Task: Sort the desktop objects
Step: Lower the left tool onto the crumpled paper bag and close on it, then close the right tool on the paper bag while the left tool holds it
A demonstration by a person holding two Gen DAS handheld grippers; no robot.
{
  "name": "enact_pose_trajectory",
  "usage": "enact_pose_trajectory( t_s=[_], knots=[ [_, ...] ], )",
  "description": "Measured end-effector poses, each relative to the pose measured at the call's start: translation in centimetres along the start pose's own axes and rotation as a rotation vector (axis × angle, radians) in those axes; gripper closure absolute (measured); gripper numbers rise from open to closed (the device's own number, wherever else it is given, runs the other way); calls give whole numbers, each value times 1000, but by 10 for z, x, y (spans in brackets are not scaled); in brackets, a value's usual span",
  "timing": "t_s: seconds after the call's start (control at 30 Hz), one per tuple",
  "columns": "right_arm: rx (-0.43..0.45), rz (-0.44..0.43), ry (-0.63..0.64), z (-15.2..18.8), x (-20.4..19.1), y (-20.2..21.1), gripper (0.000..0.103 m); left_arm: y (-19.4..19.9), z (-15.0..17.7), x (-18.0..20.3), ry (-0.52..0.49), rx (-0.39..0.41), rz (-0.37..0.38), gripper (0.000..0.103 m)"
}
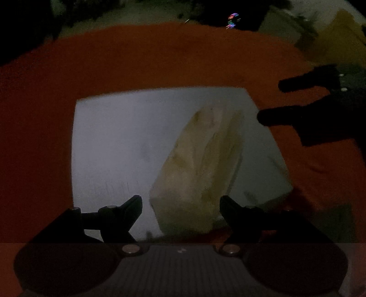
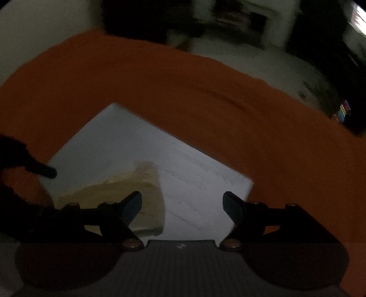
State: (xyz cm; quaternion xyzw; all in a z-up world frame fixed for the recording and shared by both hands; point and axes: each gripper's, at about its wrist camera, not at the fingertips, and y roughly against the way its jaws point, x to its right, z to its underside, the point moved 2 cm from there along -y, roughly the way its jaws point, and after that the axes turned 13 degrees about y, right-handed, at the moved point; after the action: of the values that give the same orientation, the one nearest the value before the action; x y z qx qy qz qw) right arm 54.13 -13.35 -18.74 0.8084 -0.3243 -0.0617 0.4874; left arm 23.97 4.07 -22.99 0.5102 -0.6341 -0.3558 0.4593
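The scene is dim. A pale yellow sponge-like block [image 1: 201, 169] lies on a white square board [image 1: 119, 146] on the orange cloth [image 1: 160, 57]. My left gripper [image 1: 180, 205] is open, its fingers on either side of the block's near end, apart from it. My right gripper [image 2: 182, 203] is open over the board [image 2: 194, 164], with the yellow block [image 2: 137, 185] behind its left finger. The right gripper also shows at the right edge of the left wrist view [image 1: 272, 100], open. A left fingertip [image 2: 49, 171] shows at the left of the right wrist view.
The orange cloth [image 2: 205, 91] covers the table. Beyond it are pale floor or wall [image 2: 251, 59], dark shapes, and small coloured lights [image 1: 232, 20]. A yellowish object [image 1: 338, 38] sits at the far right beyond the cloth.
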Motion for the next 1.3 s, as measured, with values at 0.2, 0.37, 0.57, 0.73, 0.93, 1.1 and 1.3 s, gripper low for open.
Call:
enact_pose_trajectory(
  t_s=[0.2, 0.37, 0.57, 0.73, 0.93, 1.1, 1.3],
  knots=[
    [1, 9, 240, -14, -27, -30, 33, -16, 3, 4, 25, -30, -25, 51],
    [-39, -61, 188, -11, -30, -49, 92, -15, -1, -6, 80, 21, -21, 62],
    [-44, -110, 53, 3, -25, -37, 95, -7, -7, -26, 123, 74, 5, 72],
    [-97, -63, -237, 17, -38, -9, 95, -5, -14, -28, 112, 91, 9, 70],
    [-144, 31, -284, 24, -68, -5, 94, -5, -17, -16, 96, 97, -89, 0],
    [-138, 25, -296, 26, -64, -11, 94, 5, -21, -8, 17, 96, -33, 0],
    [-116, -10, -310, 32, -45, -19, 93, -1, -17, -7, -78, 89, -73, 0]
  ],
)
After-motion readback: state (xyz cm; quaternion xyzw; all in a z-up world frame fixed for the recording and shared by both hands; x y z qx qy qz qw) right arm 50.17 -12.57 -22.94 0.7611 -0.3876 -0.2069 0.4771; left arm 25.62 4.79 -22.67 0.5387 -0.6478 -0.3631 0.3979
